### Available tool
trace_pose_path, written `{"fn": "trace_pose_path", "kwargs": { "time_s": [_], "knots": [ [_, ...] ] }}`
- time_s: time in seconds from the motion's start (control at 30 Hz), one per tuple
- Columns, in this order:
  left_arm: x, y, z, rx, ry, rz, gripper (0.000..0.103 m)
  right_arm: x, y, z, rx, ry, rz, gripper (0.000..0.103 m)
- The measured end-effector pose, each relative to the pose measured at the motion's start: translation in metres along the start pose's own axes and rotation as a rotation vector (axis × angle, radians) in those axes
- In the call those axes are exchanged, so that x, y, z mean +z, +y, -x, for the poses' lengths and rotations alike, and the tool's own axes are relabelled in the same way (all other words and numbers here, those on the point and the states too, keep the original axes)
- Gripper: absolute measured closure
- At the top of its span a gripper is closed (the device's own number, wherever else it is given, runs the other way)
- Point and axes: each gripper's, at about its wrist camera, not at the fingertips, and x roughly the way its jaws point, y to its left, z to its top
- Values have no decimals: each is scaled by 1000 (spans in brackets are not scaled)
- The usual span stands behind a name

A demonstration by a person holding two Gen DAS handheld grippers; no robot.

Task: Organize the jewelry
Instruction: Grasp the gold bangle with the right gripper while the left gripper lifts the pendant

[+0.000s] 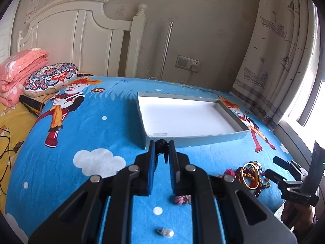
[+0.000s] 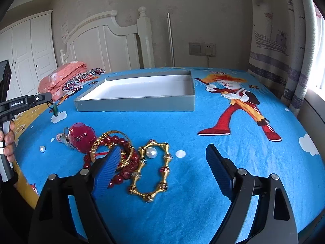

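A small dark cord piece (image 1: 161, 146) is pinched between the tips of the left tool (image 1: 161, 149), which is squeezed shut on it. In the right wrist view a little green pendant (image 2: 54, 108) is seen hanging under that tool. It is held just before the near wall of the grey box (image 1: 195, 139), which lies on the bed (image 1: 113, 126). Only a small clear thing is seen inside the box, by the near wall.

The right tool (image 2: 162, 166) is spread apart with nothing gripped. It is held over the pile: the gold bangle (image 2: 151, 169), a big pearl (image 2: 151, 153), the red beads (image 2: 113, 142) and a thin gold ring (image 2: 110, 148).

Some things could go wrong. Only a tiny bit of cord is held, so the piece could slip and be dropped on the bed before the box is reached. The hanging pendant could be caught on the box wall. The pile is tangled, so two pieces could be lifted at once. The pearl lies inside the bangle and could be knocked and rolled away. A small loose pearl (image 1: 168, 233) could be missed.
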Motion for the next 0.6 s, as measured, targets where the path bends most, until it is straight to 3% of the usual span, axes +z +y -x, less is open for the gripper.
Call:
{"fn": "trace_pose_path", "kwargs": {
  "time_s": [0.1,0.33,0.5,0.6],
  "knots": [
    [0,-4,-2,-6,0,-10,90,4,12,-3,20,6,36,40],
    [-2,-8,1,-14,-11,-14,90,13,29,-27,81,71,86,59],
    [-3,-6,2,-21,-12,-9,90,14,38,-35,84,104,128,85],
    [-4,-4,3,-23,-13,-3,90,13,39,-36,89,111,141,89]
  ]
}}
